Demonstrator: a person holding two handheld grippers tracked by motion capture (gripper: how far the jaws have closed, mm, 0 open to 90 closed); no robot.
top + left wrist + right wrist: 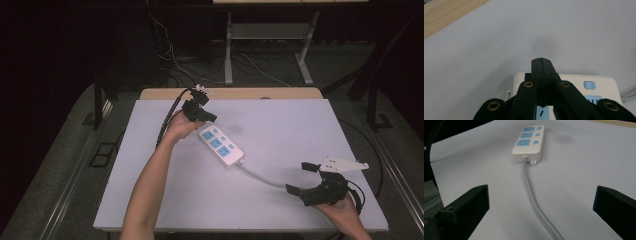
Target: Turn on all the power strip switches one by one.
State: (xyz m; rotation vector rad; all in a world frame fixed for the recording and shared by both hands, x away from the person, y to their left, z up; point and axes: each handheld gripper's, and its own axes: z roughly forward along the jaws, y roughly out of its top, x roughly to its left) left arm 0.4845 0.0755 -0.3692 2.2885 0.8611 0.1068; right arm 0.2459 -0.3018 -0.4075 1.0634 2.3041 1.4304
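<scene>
A white power strip (221,145) with blue sockets lies on the white table, slanting from upper left to lower right. Its grey cable (262,177) runs toward the right gripper. My left gripper (212,118) hovers just above the strip's far end (599,83), jaws pressed together with nothing between them (541,60). My right gripper (300,177) rests near the table's front right, jaws wide apart, the cable (534,197) running between them without touching. The strip (528,142) lies farther ahead in the right gripper view.
The white mat (280,125) covers the table, with a wooden strip (280,93) bare along the far edge. Table legs and loose cables (250,65) lie on the floor beyond. The left gripper's black cable (167,117) loops off the left side.
</scene>
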